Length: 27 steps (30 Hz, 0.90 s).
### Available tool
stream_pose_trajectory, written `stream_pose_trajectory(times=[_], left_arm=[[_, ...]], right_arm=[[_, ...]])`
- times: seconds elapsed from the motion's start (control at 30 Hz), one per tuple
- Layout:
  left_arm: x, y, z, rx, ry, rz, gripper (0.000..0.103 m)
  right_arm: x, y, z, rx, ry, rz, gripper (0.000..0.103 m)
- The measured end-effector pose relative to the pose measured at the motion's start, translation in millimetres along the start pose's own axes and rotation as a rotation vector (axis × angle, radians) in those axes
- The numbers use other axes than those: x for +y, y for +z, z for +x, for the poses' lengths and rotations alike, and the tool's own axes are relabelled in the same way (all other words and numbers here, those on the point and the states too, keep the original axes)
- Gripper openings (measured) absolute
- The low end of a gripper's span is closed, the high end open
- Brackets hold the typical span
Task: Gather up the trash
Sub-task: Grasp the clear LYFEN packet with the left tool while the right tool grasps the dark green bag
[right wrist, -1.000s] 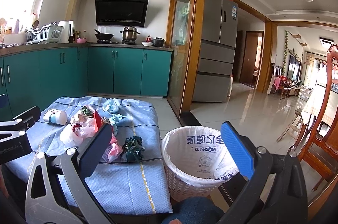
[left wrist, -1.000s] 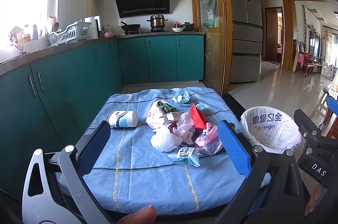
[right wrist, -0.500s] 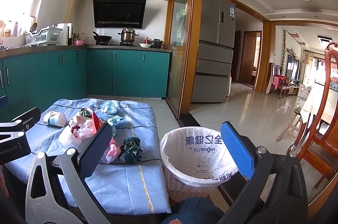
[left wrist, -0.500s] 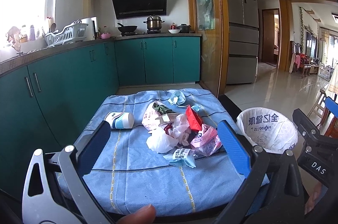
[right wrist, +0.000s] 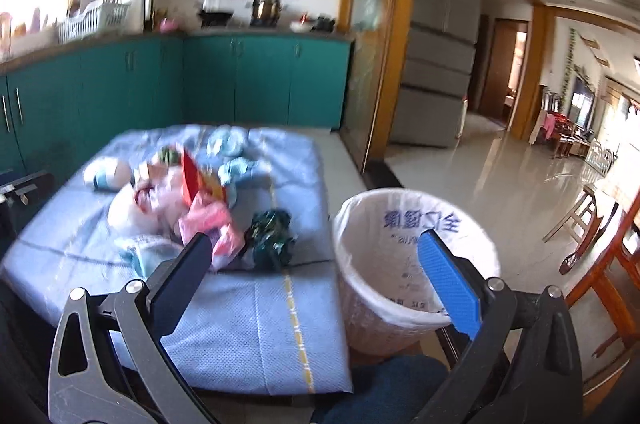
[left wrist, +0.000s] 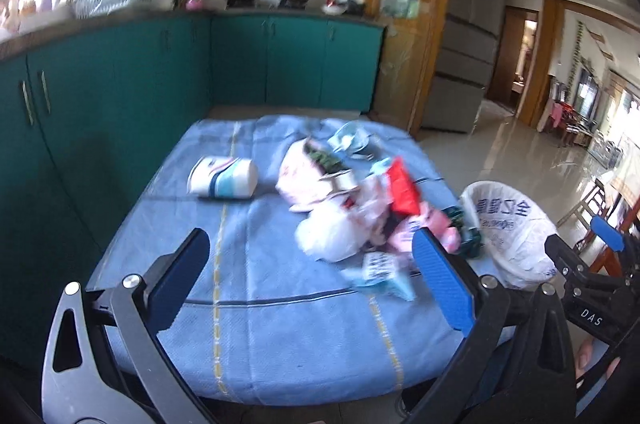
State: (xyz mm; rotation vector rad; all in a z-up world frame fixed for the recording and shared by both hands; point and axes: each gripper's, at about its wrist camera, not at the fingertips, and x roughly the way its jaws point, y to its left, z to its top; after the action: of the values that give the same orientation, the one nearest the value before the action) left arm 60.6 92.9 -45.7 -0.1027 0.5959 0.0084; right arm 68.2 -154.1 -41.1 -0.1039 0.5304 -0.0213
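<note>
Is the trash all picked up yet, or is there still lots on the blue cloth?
Nothing looks done yet. The lined wastebasket shows no trash inside. Nothing is in hand: the left gripper and right gripper are both open and empty. Left to do: the whole pile on the blue cloth, including the paper cup, the red wrapper, the white bag and the dark green wrapper.

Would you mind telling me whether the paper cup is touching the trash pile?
Apart. In the left wrist view, the paper cup lies on its side with a strip of bare blue cloth between it and the trash pile.
</note>
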Motion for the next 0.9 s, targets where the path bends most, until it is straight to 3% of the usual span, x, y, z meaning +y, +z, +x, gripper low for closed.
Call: stream_pose_trajectory(times=[0.17,0.3,0.37,0.47,0.7,0.9], left_arm=[[23.6,-3.1,28.6,0.06,0.044,-0.032,0.096],[19.0,-0.8,43.4,0.106,-0.044,-0.025,0.088],[9.3,0.5,48.0,0.116,-0.081,-0.014,0.088],[-9.4,0.3,56.9,0.134,-0.118,0.024,0.088],[-55.3,-12.7,72.7,0.193,-0.191,0.141,0.088],[-69.2,-22.2,90.5,0.25,-0.204,0.184,0.088]], right_arm=[[27.8,-3.9,48.5,0.067,0.053,-0.075,0.1],[32.5,0.7,92.8,0.14,0.099,-0.084,0.097],[31.7,2.8,103.2,0.156,0.086,-0.097,0.088],[25.2,7.5,109.3,0.156,0.083,-0.094,0.082],[2.1,12.5,106.5,0.125,0.031,-0.069,0.082],[-11.7,6.6,117.8,0.147,0.026,-0.045,0.082]])
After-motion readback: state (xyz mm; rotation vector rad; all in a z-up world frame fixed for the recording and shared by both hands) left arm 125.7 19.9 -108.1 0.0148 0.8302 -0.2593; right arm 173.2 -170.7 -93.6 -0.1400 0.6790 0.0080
